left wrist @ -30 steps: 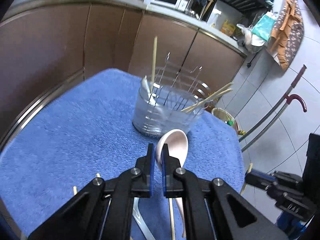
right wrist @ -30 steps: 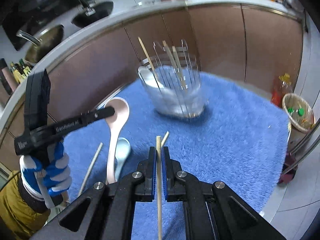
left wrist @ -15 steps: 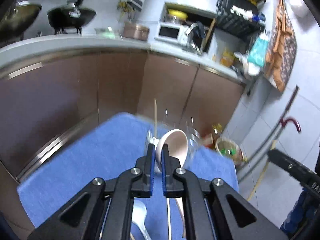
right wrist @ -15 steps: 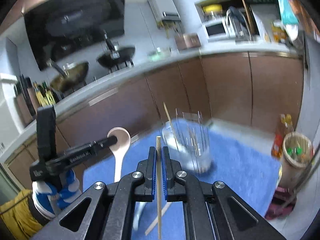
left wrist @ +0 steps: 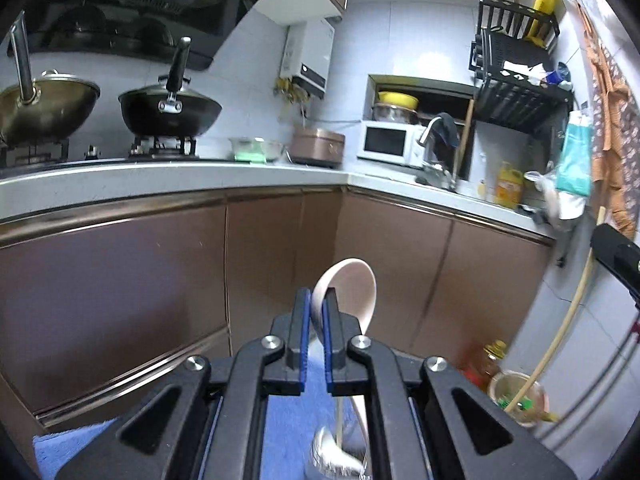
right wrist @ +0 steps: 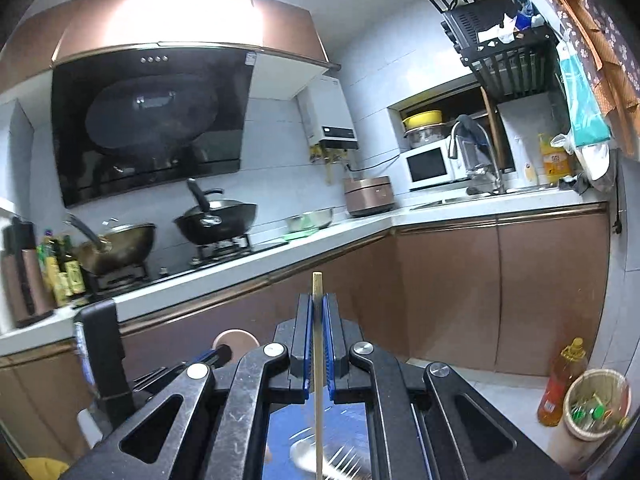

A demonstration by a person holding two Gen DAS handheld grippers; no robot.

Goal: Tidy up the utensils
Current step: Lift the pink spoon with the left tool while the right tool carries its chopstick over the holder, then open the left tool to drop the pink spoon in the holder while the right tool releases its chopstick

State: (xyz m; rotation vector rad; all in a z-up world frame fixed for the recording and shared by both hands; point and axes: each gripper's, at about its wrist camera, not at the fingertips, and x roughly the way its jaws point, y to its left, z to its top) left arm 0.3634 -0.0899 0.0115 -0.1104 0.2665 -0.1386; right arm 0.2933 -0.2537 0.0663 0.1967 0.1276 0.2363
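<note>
My left gripper (left wrist: 315,305) is shut on the rim of a pale pink spoon (left wrist: 350,292), whose handle hangs down toward the table. My right gripper (right wrist: 317,309) is shut on a wooden chopstick (right wrist: 317,288) that stands upright between the pads. Both are lifted high above the blue towel (left wrist: 282,420). The clear glass holder (left wrist: 334,462), with utensils in it, shows blurred at the bottom edge, below the fingers. In the right wrist view the holder (right wrist: 324,456) lies low too, and the spoon (right wrist: 234,338) shows at left.
Brown cabinet fronts (left wrist: 140,280) and a white counter (left wrist: 160,184) with two woks (left wrist: 170,110) stand ahead. An oil bottle (right wrist: 562,384) and a waste basket (right wrist: 596,412) sit on the floor at right. The other gripper (left wrist: 616,254) is at the right edge.
Both grippers have risen and tipped upward, carrying the spoon and the chopstick. The glass holder and towel have dropped from mid-picture to the bottom edge of both views.
</note>
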